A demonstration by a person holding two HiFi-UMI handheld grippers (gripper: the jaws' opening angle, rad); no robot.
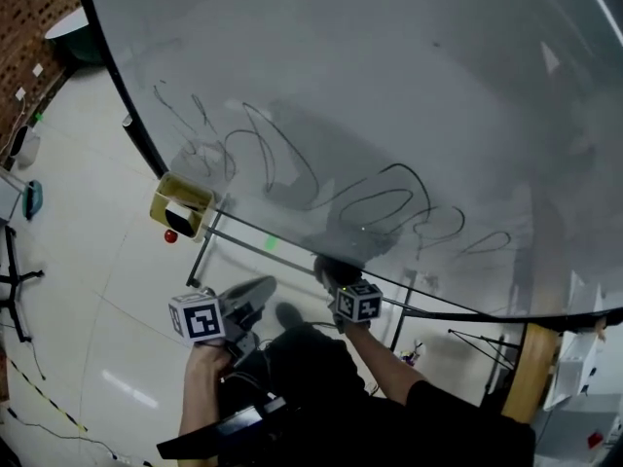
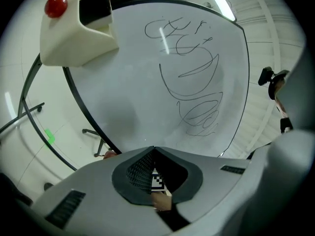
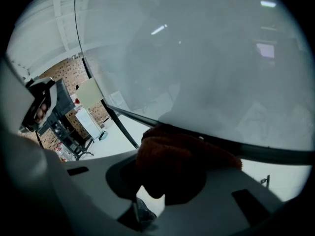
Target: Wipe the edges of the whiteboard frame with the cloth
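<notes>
The whiteboard (image 1: 389,86) carries black scribbles and has a thin black frame (image 1: 487,316). My right gripper (image 1: 333,270) is shut on a dark brown cloth (image 1: 331,261). The cloth (image 3: 182,159) is pressed against the frame's bottom edge (image 3: 275,154) and hides the jaw tips of the right gripper (image 3: 170,154). My left gripper (image 1: 255,295) hangs just below the board, left of the right one, apart from the frame. In the left gripper view the left gripper (image 2: 153,149) is shut with nothing in it, and the scribbled board (image 2: 162,82) lies ahead.
A cream box (image 1: 182,205) with a red knob hangs at the board's lower left corner, large in the left gripper view (image 2: 74,31). Metal stand bars (image 1: 204,256) run under the board. A wooden post (image 1: 531,373) stands at the right, and a teal object (image 1: 34,198) lies on the floor at the left.
</notes>
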